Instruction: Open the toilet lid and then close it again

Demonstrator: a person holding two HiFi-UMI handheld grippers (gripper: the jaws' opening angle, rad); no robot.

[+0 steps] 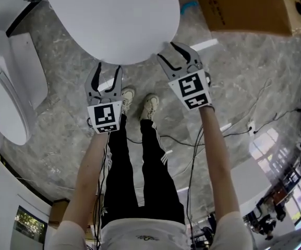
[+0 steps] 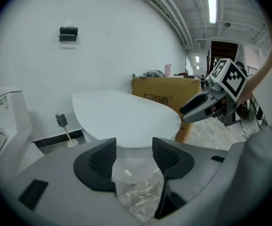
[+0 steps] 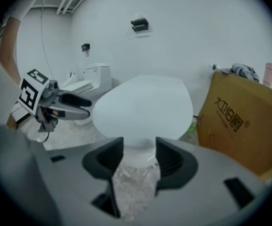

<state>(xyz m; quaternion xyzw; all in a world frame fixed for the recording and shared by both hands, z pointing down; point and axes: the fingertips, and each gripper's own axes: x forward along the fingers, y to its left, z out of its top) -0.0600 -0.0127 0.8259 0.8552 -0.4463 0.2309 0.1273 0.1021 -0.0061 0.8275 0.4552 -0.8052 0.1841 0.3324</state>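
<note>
The glossy white oval toilet lid [image 1: 113,20] is lying shut on its bowl, standing on a grey marble-patterned floor [image 1: 244,72]. The left gripper [image 1: 109,66] and right gripper [image 1: 167,51] are hovering at its front rim, jaws apart and empty. A brown cardboard box [image 1: 244,7] is sitting beside it against the plain white wall [image 2: 117,41].

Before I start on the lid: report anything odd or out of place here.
Nothing spilled or damaged; the toilet lid lies closed. Only oddity: loose cables trail across the floor beside the person's shoes.

A cardboard box [image 1: 244,7] and second toilet [image 1: 9,82] stand on marbled floor [image 1: 233,72].
</note>
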